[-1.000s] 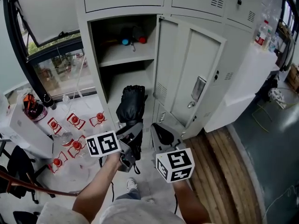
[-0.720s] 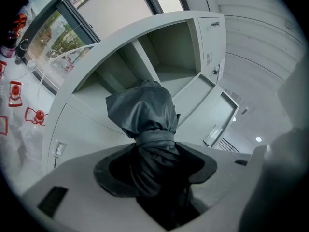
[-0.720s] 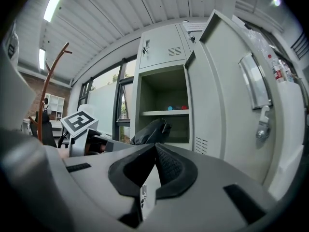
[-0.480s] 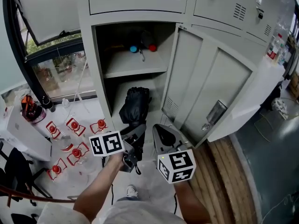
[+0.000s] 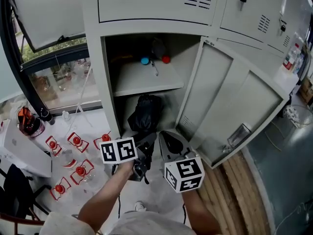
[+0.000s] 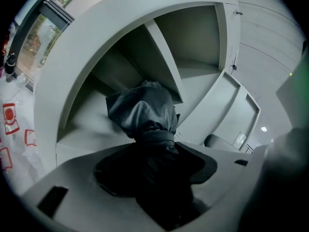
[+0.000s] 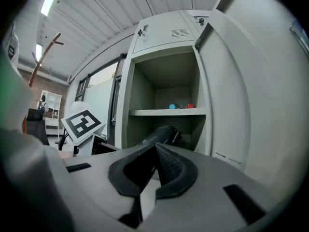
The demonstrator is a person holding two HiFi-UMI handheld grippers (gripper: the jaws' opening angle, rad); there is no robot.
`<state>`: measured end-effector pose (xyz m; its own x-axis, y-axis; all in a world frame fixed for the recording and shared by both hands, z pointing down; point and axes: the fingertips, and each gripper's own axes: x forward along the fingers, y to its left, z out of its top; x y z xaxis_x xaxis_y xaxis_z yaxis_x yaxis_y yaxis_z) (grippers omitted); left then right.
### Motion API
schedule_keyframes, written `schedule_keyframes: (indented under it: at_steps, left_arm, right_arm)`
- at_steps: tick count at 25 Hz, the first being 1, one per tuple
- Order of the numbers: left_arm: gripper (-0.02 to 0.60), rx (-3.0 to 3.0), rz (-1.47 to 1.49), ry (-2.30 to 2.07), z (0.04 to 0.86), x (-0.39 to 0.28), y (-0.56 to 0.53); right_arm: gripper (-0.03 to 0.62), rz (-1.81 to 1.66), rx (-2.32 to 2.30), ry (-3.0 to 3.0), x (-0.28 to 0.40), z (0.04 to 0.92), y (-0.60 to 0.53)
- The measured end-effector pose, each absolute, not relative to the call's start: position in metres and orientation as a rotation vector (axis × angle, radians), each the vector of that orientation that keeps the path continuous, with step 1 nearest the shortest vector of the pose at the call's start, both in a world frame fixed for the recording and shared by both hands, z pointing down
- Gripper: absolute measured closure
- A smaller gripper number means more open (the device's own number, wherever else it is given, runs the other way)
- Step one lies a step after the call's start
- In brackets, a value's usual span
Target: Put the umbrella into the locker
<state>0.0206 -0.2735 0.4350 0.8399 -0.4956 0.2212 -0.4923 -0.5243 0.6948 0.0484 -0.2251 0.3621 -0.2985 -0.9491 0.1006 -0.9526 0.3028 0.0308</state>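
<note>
A folded black umbrella point(image 5: 145, 114) in its sleeve juts forward from my left gripper point(image 5: 142, 153), which is shut on its lower end. In the left gripper view the umbrella point(image 6: 143, 114) fills the gap between the jaws of my left gripper point(image 6: 155, 146). Its far end points at the lower opening of the open grey locker point(image 5: 108, 77), just under the shelf point(image 5: 146, 81). My right gripper point(image 5: 171, 143) rides beside it on the right, pads together, holding nothing. The right gripper view shows the umbrella point(image 7: 159, 134) to the left and ahead of the right gripper point(image 7: 155, 151).
The locker door point(image 5: 234, 102) stands swung open to the right. A blue thing point(image 5: 145, 60) and a red thing point(image 5: 167, 59) lie on the shelf. Red-and-white items point(image 5: 78, 142) are scattered on the floor at left. Wooden boards point(image 5: 239, 190) lie at lower right.
Both grippers and the umbrella have moved forward towards the locker, which now looms larger. The umbrella's far end has come up to the lower opening.
</note>
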Motion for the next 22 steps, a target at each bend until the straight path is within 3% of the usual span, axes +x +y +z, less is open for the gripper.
schedule_keyframes:
  at_steps: [22]
  left_arm:
    - [0.334, 2.387, 0.360, -0.930, 0.442, 0.043, -0.344]
  right_arm:
    - [0.591, 0.053, 1.772, -2.504, 0.062, 0.360, -0.272]
